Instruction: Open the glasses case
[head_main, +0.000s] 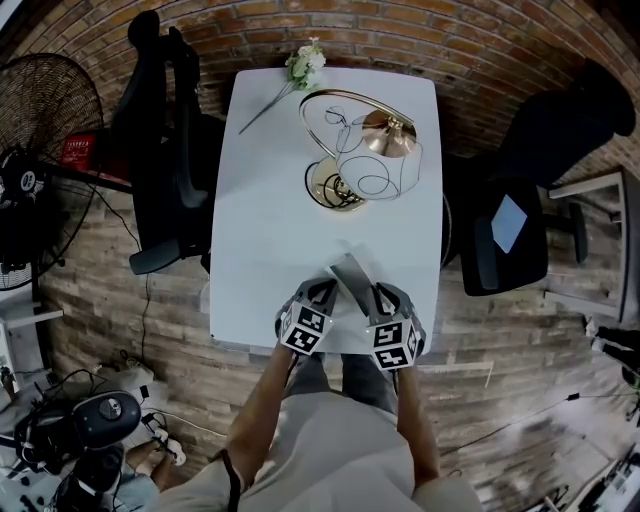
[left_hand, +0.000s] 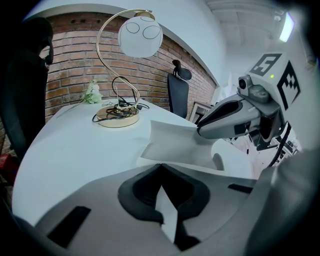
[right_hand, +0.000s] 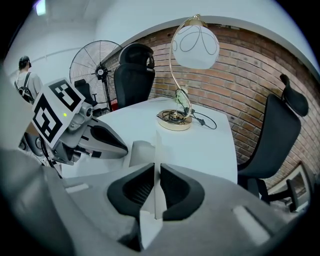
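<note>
Two claws meet at the counter's edge farthest from the lamp, with the glasses case between them. The left claw is clamped on a thin white flap of the case. The right claw is pinched tight on another thin white edge that stands upright between its dark pads. The two tips sit close together on either side of the case.

Beyond the case, the gold-stemmed lamp with its round white globe and tangled cord stands well apart. A white flower lies past the lamp, by the brick wall. One black chair stands to the lamp's left beside a fan, and another stands to its right. Nothing lies on the counter between the lamp and the case.

The case is pale, white to grey, a flat folding kind with stiff panels. One panel is raised and curves up from the counter.
</note>
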